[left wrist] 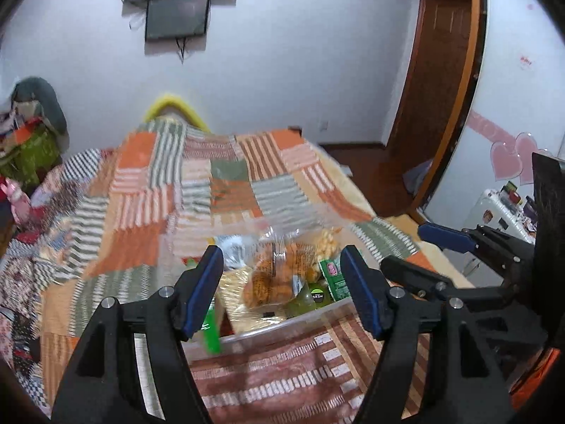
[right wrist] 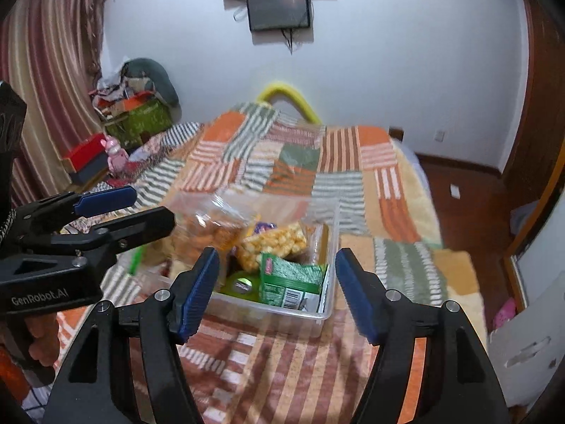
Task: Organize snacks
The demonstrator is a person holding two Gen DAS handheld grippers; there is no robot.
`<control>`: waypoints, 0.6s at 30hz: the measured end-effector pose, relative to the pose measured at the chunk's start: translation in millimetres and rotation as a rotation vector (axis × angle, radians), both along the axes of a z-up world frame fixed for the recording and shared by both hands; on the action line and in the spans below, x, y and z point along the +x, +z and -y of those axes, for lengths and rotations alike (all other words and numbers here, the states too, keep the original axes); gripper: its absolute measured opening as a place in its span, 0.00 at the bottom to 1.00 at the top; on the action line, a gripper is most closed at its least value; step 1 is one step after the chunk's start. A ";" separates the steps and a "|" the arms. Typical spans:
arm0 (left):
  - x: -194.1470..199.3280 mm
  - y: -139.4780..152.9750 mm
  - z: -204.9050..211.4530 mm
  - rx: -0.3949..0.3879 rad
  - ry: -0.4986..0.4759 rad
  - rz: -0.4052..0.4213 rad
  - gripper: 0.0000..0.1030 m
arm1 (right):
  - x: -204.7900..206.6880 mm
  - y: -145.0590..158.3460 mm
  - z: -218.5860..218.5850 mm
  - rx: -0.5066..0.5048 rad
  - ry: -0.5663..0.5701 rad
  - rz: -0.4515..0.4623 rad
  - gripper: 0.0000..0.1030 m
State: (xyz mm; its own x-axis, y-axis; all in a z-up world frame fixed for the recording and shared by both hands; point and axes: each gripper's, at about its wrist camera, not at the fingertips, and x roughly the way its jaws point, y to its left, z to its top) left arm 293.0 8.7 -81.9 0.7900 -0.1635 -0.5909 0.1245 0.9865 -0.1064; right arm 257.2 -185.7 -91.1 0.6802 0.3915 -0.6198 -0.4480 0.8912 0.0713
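Note:
A clear plastic bin (right wrist: pixel 326 304) sits on the patchwork bedspread (right wrist: pixel 339 183) and holds snacks: a bag of orange puffs (right wrist: pixel 208 229), a bag of yellow popcorn (right wrist: pixel 275 240), a green packet (right wrist: pixel 289 279) and a green-capped bottle (right wrist: pixel 242 284). The bin (left wrist: pixel 268 328) and the orange puffs (left wrist: pixel 272 279) show in the left wrist view too. My left gripper (left wrist: pixel 282 289) is open and empty, above the bin's near side. My right gripper (right wrist: pixel 275 289) is open and empty, above the bin's near edge. The left gripper (right wrist: pixel 141 208) shows at the left of the right view.
A green stick-shaped item (left wrist: pixel 212 332) lies by the bin's left side. Boxes and clothes (right wrist: pixel 137 106) are piled at the bed's far left. A wooden door (left wrist: pixel 434 81) stands right. A white cabinet (right wrist: pixel 529 346) is at the right edge.

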 end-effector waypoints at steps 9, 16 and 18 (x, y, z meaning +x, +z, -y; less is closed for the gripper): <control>-103.1 65.5 -11.6 0.041 0.045 0.217 0.68 | -74.0 69.7 12.4 0.097 0.012 0.179 0.63; -171.4 93.2 -18.6 0.004 0.108 0.319 0.70 | -132.2 102.3 18.4 0.176 0.022 0.287 0.63; -187.5 99.5 -20.2 -0.010 0.122 0.344 0.71 | -144.7 107.0 18.1 0.187 0.020 0.312 0.65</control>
State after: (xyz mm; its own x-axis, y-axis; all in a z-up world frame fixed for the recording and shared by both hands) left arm 105.5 28.9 17.6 0.9564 -0.0604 -0.2858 0.0363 0.9954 -0.0888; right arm 112.4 -203.8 15.8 0.8162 0.4939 -0.2999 -0.4913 0.8664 0.0897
